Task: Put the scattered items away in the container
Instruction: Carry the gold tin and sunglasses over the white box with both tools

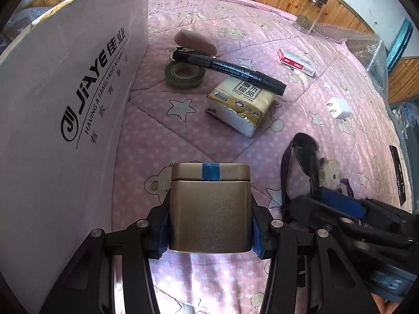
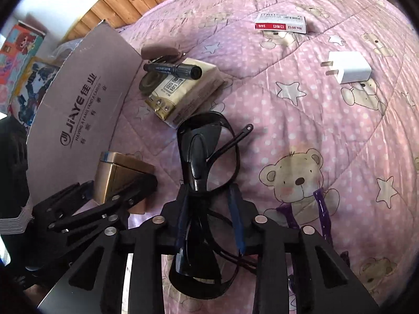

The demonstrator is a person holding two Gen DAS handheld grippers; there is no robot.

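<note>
A pink quilted bed cover (image 1: 235, 26) printed with bears and stars carries everything, and the tall cardboard box (image 1: 65, 91) marked JIAYE stands at its left edge, its printed wall upright. Just right of that box wall, the left tool (image 1: 210, 225) is clamped on a gold tin (image 1: 209, 209) with a strip of blue tape across its lid, blue pads pressed to both flanks, the tin upright and pointing forward along the fingers. Right of the tin, the right tool (image 2: 210, 209) is closed on black glasses (image 2: 207, 157), gripped near the middle with one temple arm splayed outward. Beyond the box's near corner lie a tissue pack (image 1: 241, 104), a roll of dark tape (image 1: 184, 74), a black marker (image 1: 227, 68) resting across both, and a brown stapler (image 1: 195, 40) behind. Farther from the box sit a white charger plug (image 2: 348, 68), a red-and-white staple box (image 2: 281, 22) and a glass jar (image 1: 311, 10).
</note>
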